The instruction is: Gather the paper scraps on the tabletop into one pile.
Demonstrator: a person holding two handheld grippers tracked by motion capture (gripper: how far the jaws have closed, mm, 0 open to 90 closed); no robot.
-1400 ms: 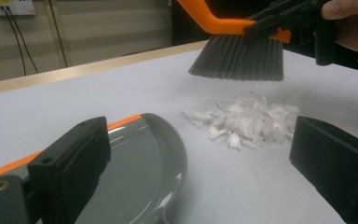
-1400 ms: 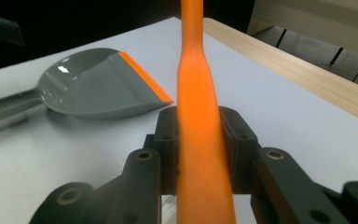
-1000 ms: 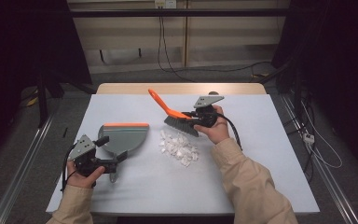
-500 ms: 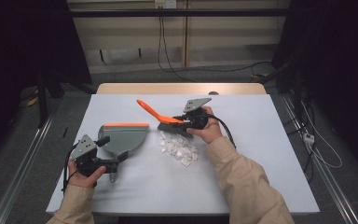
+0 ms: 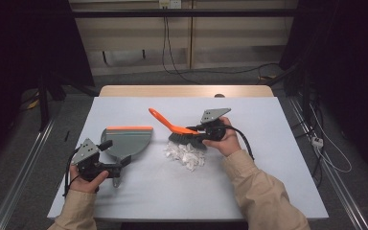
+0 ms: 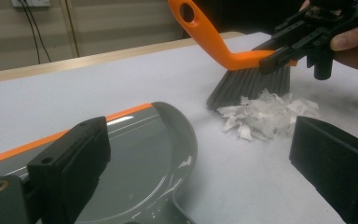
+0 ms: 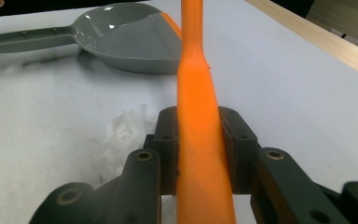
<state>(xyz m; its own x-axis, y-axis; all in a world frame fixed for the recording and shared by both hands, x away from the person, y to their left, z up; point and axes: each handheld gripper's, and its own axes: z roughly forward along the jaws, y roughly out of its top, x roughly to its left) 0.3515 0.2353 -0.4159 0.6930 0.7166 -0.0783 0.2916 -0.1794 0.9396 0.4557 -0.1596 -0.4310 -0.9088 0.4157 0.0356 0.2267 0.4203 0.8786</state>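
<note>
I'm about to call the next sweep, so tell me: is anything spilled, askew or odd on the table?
Only the white paper scraps look spilled, piled loose on the table beside the dustpan. The brush, clamped in the right gripper, has its bristles at the pile's far edge. Nothing looks damaged.

From my seat I look down on a pale grey-white tabletop [image 5: 278, 182] with a light wooden strip [image 5: 187, 91] along its far edge. Beyond it stands a beige wall [image 5: 182, 43] crossed by a dark horizontal rail [image 5: 124, 13], with a white socket plate [image 5: 169, 4] near the top and black cables [image 5: 165, 40] hanging from it down to the grey floor [image 5: 139, 79]. Metal rails [image 5: 21, 177] run along the floor on both sides of the tabletop. At the right, a white power strip [image 5: 317, 142] lies on the floor among more cables. Both side areas of the room sink into darkness; the light falls mainly on the tabletop and the wall behind it.
</note>
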